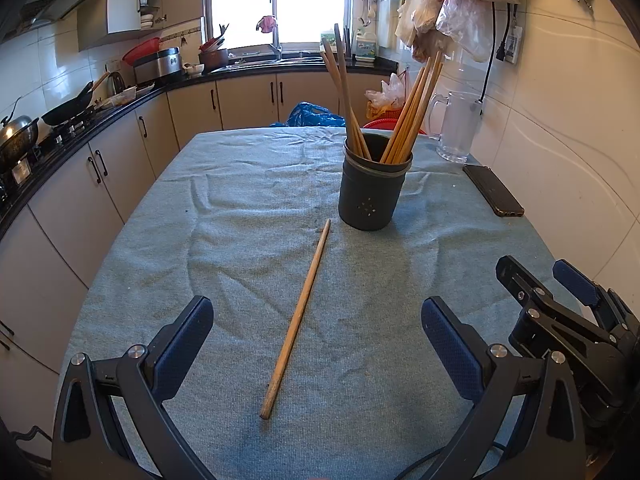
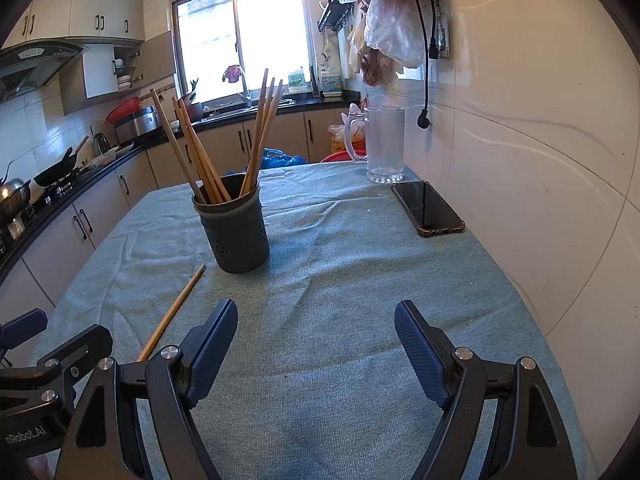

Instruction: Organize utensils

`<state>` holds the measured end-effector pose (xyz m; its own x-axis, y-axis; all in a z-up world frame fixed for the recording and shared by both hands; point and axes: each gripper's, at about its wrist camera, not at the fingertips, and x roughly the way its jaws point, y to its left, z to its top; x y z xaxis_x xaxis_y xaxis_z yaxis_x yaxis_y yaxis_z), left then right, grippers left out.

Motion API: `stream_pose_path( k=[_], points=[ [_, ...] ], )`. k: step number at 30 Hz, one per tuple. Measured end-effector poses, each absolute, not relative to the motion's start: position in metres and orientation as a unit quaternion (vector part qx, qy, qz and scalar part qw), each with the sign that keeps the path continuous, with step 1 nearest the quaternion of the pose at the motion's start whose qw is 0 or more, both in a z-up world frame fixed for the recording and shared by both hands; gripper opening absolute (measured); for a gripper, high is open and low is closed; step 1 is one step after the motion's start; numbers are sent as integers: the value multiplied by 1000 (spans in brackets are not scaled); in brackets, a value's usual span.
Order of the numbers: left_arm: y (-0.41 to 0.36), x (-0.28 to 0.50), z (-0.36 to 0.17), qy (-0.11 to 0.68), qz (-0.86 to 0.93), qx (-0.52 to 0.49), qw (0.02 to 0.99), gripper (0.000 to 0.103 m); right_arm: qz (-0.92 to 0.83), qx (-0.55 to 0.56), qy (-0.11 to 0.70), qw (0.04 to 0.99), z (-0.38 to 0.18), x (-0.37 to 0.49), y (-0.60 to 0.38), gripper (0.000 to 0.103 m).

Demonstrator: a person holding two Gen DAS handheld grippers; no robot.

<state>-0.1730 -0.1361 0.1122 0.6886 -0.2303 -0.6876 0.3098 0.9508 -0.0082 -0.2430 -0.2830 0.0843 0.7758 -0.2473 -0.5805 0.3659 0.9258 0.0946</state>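
A home kitchen: wok (image 1: 68,110) on a gas stove, range hood (image 2: 36,62), cabinets, sink (image 1: 280,58) under the window.

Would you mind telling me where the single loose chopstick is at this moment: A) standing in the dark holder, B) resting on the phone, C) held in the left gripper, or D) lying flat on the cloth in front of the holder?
D: the loose chopstick lies flat on the cloth, just short of the dark holder, with both grippers open and empty.

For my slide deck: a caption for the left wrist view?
Open left tool over one loose chopstick, lying before the holder of chopsticks.
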Motion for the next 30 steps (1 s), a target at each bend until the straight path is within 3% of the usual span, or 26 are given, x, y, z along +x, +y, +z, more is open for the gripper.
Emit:
stream_pose_path(
  k=[30],
  points=[
    [-138,-176,108,373,-152,53,914,103,-159,103,298,936,81,-240,-283,85]
  ],
)
